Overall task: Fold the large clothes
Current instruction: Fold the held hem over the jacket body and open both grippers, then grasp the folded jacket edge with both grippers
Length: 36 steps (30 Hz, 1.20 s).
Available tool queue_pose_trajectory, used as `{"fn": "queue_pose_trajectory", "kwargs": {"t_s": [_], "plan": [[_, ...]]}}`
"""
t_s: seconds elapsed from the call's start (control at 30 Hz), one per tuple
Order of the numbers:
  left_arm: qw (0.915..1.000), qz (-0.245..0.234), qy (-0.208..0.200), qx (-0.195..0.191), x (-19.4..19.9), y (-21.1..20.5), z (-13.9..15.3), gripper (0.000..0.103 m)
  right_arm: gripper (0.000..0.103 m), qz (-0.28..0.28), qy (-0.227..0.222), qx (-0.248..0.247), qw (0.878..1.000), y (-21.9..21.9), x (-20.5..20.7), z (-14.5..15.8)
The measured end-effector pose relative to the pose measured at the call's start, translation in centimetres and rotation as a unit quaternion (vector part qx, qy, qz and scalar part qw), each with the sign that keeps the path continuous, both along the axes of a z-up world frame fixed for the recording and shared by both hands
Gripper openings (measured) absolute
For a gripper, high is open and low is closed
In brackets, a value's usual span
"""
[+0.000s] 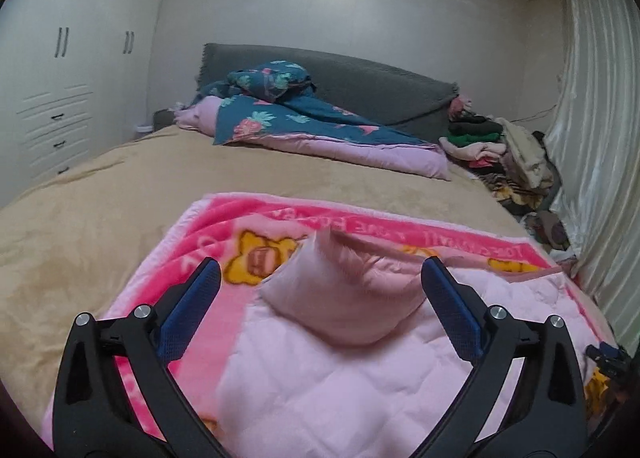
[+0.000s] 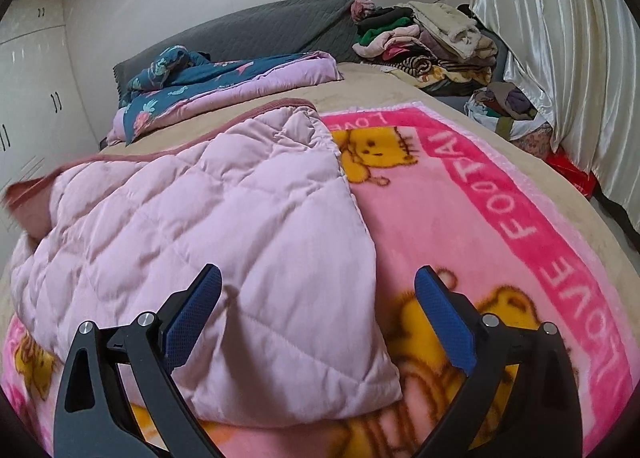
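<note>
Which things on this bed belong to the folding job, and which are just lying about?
Job: pale pink quilted jacket; left gripper and right gripper, both open.
Lying about: pink bear blanket underneath, blue floral quilt, clothes pile.

2 wrist views, close over bed (image 1: 100, 186), facing headboard (image 2: 248, 26)

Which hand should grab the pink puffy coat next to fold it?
Probably the right. The right hand-held gripper is open with the pink quilted coat's flat edge between its fingers. The left hand-held gripper, also open, faces only a puffed-up corner.
</note>
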<state>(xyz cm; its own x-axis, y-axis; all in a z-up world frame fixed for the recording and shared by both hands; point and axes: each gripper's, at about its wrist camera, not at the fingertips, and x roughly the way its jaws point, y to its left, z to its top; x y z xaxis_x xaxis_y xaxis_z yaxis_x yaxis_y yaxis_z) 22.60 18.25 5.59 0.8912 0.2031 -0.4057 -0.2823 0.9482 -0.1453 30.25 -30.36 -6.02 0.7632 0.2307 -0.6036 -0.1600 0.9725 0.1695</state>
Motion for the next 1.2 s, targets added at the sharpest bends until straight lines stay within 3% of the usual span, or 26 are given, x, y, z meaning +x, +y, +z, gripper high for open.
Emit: {"fn": "queue_pose_trajectory", "kwargs": {"t_s": [0.13,0.27,0.43,0.53,0.63,0.67,0.7,0.77,0.8,0.87,1.03,1.13,1.2], "plan": [[0.9994,0.014,0.030,-0.013,-0.3,1.6,-1.8,0.094,0.097,0.005,-0.008,-0.005,1.000,0.0,-0.5,0.3],[0.9966,0.006,0.062,-0.053,-0.7,4.0,-5.6,0.094,0.097,0.011,-0.011,-0.010,1.000,-0.2,-0.8,0.5],[0.9830,-0.018,0.141,-0.116,-1.3,5.0,-11.3,0.094,0.097,0.028,-0.016,-0.050,0.998,-0.4,-1.0,0.2],[0.9744,-0.043,0.159,-0.153,-0.9,4.7,-13.4,0.094,0.097,0.038,-0.021,-0.057,0.997,-0.2,-0.9,-0.1],[0.9732,-0.042,0.156,-0.164,-0.3,3.9,-14.0,0.089,0.097,0.053,-0.012,-0.053,0.997,0.3,-0.4,-0.9],[0.9746,-0.039,0.156,-0.156,-0.1,3.6,-13.9,0.078,0.092,0.060,-0.009,-0.051,0.997,0.7,-0.2,-1.1],[0.9771,-0.038,0.155,-0.141,0.1,3.2,-13.6,0.070,0.057,0.072,-0.009,-0.045,0.996,1.0,-0.2,-1.3],[0.9825,-0.044,0.143,-0.110,0.2,2.2,-12.6,0.038,0.039,0.078,-0.014,-0.056,0.995,2.3,-0.2,-1.3],[0.9849,-0.042,0.139,-0.095,0.3,1.7,-12.1,0.036,0.028,0.077,-0.024,-0.061,0.995,2.8,-0.3,-1.1],[0.9892,-0.035,0.122,-0.073,0.5,1.2,-11.1,0.028,0.023,0.058,-0.045,-0.059,0.996,3.3,-0.1,-0.1],[0.9953,-0.018,0.087,-0.039,2.6,1.0,-8.9,0.026,0.014,0.000,-0.060,-0.030,0.998,2.8,2.1,2.0],[0.9954,-0.012,0.089,-0.032,4.4,1.0,-8.9,0.026,0.011,-0.017,-0.040,-0.014,0.999,2.1,4.4,1.8],[0.9949,-0.012,0.095,-0.031,5.3,0.8,-9.4,0.026,0.011,-0.018,-0.027,-0.034,0.999,2.5,5.6,1.1]]}}
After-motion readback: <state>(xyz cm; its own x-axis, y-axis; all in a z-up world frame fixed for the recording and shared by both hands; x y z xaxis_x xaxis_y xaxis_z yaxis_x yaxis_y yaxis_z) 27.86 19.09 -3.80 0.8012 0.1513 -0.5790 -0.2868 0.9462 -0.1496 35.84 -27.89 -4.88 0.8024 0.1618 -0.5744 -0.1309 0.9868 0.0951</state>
